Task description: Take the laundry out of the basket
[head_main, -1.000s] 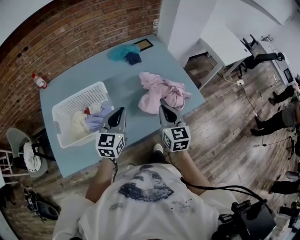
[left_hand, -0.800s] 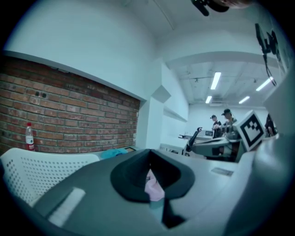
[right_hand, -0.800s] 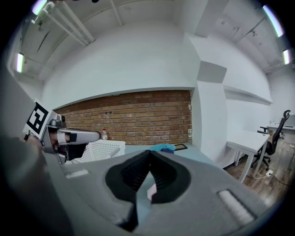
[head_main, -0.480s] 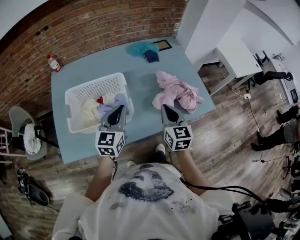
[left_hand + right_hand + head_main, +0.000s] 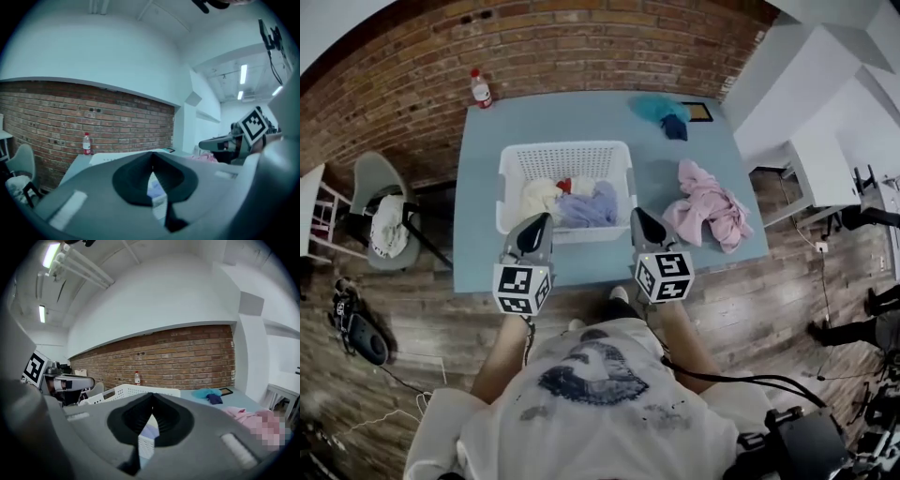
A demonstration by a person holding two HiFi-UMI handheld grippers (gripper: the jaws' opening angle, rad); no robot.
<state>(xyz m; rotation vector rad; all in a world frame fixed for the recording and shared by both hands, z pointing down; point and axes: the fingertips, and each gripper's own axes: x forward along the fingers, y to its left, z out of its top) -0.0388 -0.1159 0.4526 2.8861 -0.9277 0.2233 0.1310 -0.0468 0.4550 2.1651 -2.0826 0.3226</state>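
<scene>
A white basket point(image 5: 565, 150) stands mid-table with a cream cloth point(image 5: 539, 197), a red scrap point(image 5: 565, 185) and a lavender cloth point(image 5: 587, 208) in it. A pink laundry pile point(image 5: 709, 210) lies on the table to its right. My left gripper point(image 5: 542, 219) hovers at the basket's near left corner, shut and empty. My right gripper point(image 5: 636, 214) sits at the near right corner, shut and empty too. In the left gripper view the jaws point(image 5: 151, 157) meet at the tip, with the basket's rim point(image 5: 105, 158) behind. The right gripper view shows the same point(image 5: 151, 397), with the basket point(image 5: 126, 391) and pink pile point(image 5: 246, 416).
The blue table point(image 5: 478, 253) backs onto a brick wall. A bottle point(image 5: 480, 89) stands at its far left corner. A teal cloth point(image 5: 654, 105), a dark blue cloth point(image 5: 675, 127) and a framed item point(image 5: 698, 112) lie far right. A chair with clothes point(image 5: 384, 211) stands left of the table.
Both grippers have swung left, from in front of the pink pile to the basket's near side. The basket now lies straight ahead between them. Both stay shut.
</scene>
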